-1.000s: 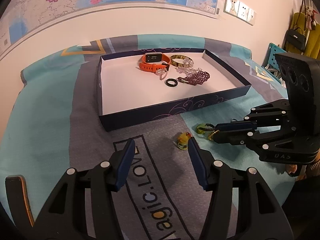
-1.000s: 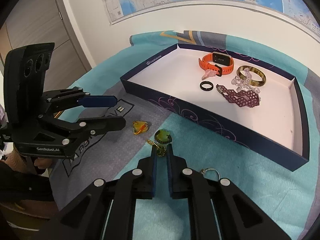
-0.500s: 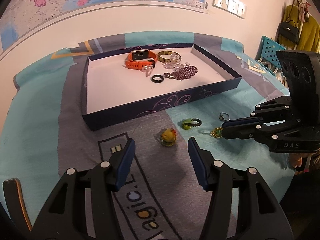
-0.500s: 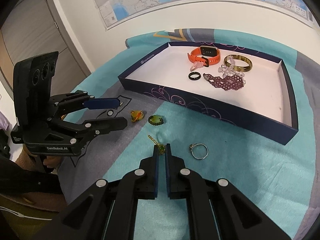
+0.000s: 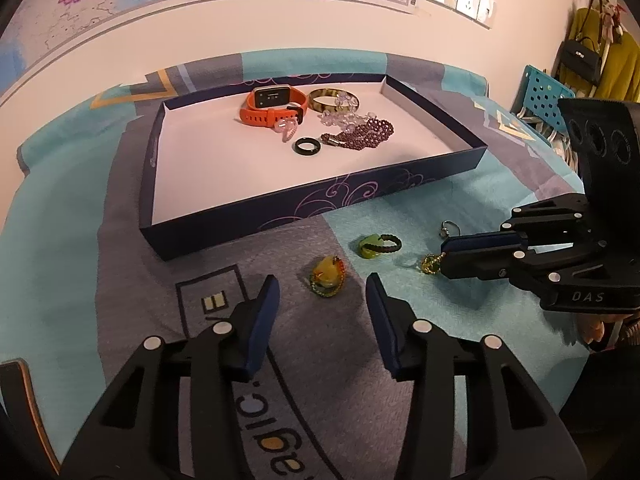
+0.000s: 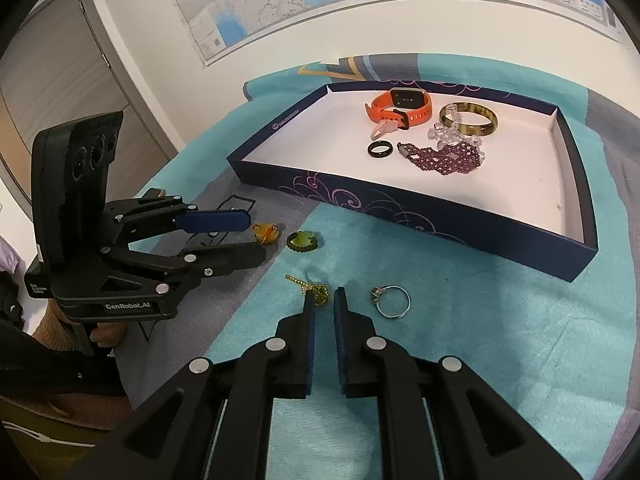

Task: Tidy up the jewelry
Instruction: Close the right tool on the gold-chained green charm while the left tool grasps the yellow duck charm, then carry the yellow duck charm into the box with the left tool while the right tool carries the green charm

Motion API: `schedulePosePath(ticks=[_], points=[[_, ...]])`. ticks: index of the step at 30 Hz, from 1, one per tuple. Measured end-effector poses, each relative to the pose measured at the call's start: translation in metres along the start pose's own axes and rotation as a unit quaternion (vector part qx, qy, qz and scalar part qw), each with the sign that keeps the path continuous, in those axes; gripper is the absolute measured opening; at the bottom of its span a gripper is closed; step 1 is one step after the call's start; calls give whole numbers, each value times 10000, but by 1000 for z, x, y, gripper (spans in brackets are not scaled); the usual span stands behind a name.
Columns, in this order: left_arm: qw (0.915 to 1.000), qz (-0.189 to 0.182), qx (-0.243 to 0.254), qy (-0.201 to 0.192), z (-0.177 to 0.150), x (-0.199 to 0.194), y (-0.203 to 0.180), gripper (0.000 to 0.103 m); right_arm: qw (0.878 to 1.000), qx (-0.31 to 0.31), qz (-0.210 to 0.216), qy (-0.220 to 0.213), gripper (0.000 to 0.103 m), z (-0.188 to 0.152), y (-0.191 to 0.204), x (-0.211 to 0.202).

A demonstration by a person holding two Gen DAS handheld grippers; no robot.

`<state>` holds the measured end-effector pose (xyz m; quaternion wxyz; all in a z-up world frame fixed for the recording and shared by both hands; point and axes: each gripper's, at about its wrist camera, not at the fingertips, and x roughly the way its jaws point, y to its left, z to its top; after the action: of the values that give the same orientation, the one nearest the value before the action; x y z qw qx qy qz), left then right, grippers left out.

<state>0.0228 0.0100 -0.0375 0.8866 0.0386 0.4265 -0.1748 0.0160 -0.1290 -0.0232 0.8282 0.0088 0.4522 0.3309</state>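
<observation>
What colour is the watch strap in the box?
Orange, with a dark buckle; the watch shows best in the right wrist view, lying at the far end of the box.

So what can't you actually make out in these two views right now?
- Gold-green charm: right wrist view, partly behind the right hand-held gripper fingertips; contact unclear.
- Silver ring: left wrist view, too small to see its stone.
- Clear beads: both views, tangled with the bangle and purple bracelet; shape unclear.
- Watch screen: too small to read.

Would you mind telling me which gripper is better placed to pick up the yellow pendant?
Left. The left gripper is open, with the yellow pendant just ahead between its fingers; the right gripper sits nearly closed by the gold-green charm.
</observation>
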Motion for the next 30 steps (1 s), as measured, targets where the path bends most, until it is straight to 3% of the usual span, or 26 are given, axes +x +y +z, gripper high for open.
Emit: schedulePosePath(ticks=[5,13,19,30], points=[[10000,2,21,44,3,3,-1,39,10000,-13,-11,-33,16,3,1,2],[9999,-96,9,62,3,4,-2,16,9999,-106,-40,-10,13,6,4,7],[9999,-86,-37,48,2,3,-3,15,9999,-146,-14,-35,6,5,6,6],[9998,-108,-159,-27,0,-2,-2,15,9998,-4,83,-178,6,5,0,-5]])
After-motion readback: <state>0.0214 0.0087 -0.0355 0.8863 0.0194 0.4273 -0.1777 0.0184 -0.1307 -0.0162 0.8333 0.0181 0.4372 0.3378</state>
